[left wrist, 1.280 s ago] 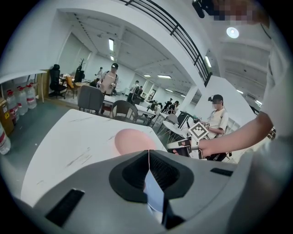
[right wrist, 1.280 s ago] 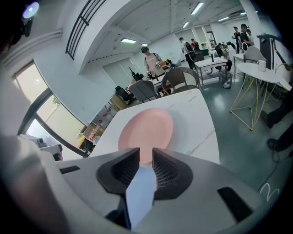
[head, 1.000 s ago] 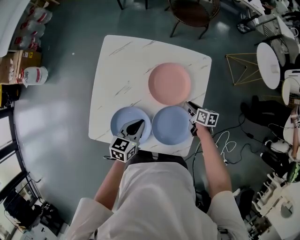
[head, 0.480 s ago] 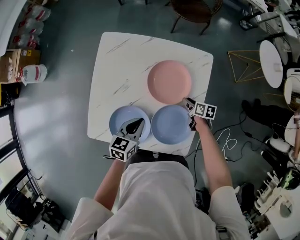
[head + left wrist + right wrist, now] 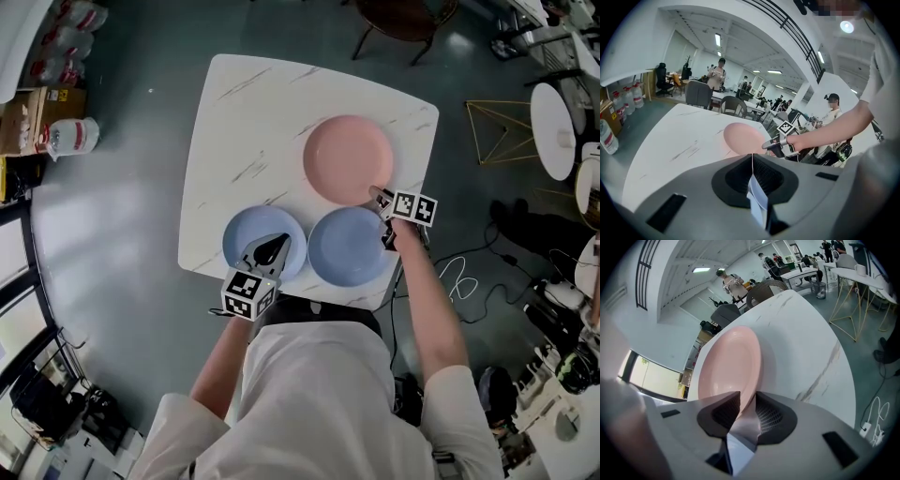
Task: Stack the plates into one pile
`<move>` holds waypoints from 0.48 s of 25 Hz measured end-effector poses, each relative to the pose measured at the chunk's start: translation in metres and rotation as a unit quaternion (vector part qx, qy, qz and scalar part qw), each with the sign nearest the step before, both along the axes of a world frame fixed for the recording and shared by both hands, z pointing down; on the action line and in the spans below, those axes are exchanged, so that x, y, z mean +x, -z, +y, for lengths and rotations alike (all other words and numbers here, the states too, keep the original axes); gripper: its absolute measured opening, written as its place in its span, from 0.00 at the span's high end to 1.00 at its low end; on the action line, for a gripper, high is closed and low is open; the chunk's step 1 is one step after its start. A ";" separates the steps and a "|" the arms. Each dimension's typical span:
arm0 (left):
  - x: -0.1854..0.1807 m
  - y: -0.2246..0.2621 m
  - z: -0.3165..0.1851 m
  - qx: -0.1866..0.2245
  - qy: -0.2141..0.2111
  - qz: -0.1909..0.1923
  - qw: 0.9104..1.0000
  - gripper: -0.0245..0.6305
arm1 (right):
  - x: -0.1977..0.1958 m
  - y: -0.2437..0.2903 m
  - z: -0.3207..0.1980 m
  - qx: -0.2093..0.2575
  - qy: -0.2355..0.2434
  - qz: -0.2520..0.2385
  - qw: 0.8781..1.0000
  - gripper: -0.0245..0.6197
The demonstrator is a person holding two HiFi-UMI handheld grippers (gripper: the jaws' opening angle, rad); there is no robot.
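A pink plate (image 5: 349,159) lies at the far right of the white marble table (image 5: 253,122). Two blue plates sit side by side along the near edge, one left (image 5: 246,242) and one right (image 5: 349,246). My right gripper (image 5: 377,195) is at the pink plate's near right rim. In the right gripper view that rim (image 5: 726,366) runs between the jaws of this gripper (image 5: 746,401). They have just been closing a little, stand wide and do not clamp it. My left gripper (image 5: 279,246) hovers shut and empty over the left blue plate; its view shows the pink plate (image 5: 740,138) ahead.
A dark chair (image 5: 403,14) stands beyond the table's far edge. A gold wire frame (image 5: 487,131) and round white tables (image 5: 555,117) are to the right. Cables (image 5: 459,281) lie on the floor by the near right corner, water bottles (image 5: 70,136) at the left.
My right gripper has moved from beside the right blue plate to the pink plate's near rim and sunk toward it, jaws wider apart. The left gripper has stayed put.
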State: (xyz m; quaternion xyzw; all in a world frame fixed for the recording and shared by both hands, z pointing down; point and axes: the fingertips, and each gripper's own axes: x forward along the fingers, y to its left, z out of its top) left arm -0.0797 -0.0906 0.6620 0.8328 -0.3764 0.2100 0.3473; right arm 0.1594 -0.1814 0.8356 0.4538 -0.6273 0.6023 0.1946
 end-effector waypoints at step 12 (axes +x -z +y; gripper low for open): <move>-0.011 -0.005 0.011 0.001 0.003 -0.012 1.000 0.94 | 0.016 0.006 -0.015 -0.012 -0.137 -0.039 0.990 0.89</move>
